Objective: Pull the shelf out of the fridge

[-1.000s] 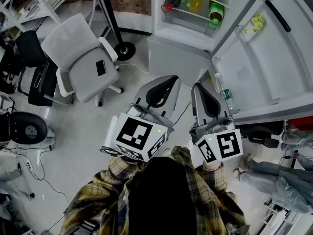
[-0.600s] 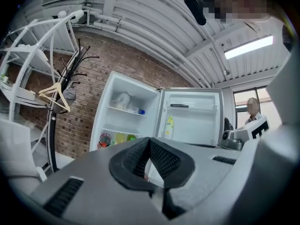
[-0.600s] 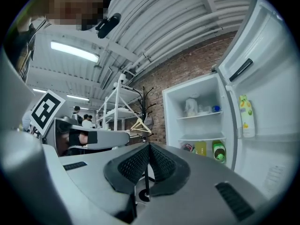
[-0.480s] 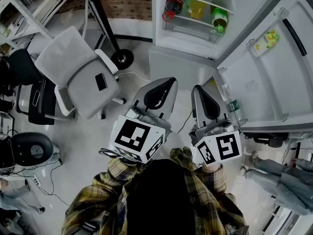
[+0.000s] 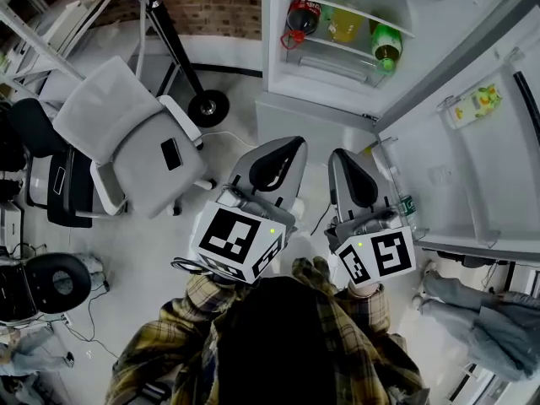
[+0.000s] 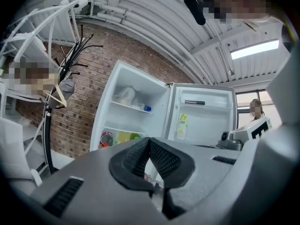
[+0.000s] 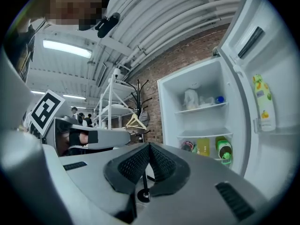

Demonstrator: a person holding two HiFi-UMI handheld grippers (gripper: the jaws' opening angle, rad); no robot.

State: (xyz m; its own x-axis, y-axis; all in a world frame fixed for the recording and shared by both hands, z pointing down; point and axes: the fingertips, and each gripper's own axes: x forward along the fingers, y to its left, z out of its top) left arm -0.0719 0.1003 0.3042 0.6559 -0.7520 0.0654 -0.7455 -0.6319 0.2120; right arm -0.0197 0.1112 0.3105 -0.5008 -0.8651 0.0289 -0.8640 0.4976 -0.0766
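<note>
Left tongs (image 6: 150,143): pads pressed together tip to tip, nothing between them.
Right tongs (image 7: 150,146): likewise closed and empty.
I have both side by side, aimed at the open fridge (image 5: 275,32) and well short of it.
Shelf (image 7: 205,135): seated inside the fridge, spanning wall to wall, ahead of both tongs and well apart from them.
Beneath its front edge, in a row: red-labelled bottle (image 7: 188,146), yellow bottle (image 7: 204,146), green bottle (image 7: 224,149).
Upper shelf (image 7: 201,109): carries a white bag (image 7: 190,99) and a blue-capped item (image 7: 219,99) at its right end.
Door (image 7: 276,74): swung wide to the right, with a yellow-green packet (image 7: 263,102) in its rack.
Office chair (image 5: 126,133): on the floor, left of the tongs.
</note>
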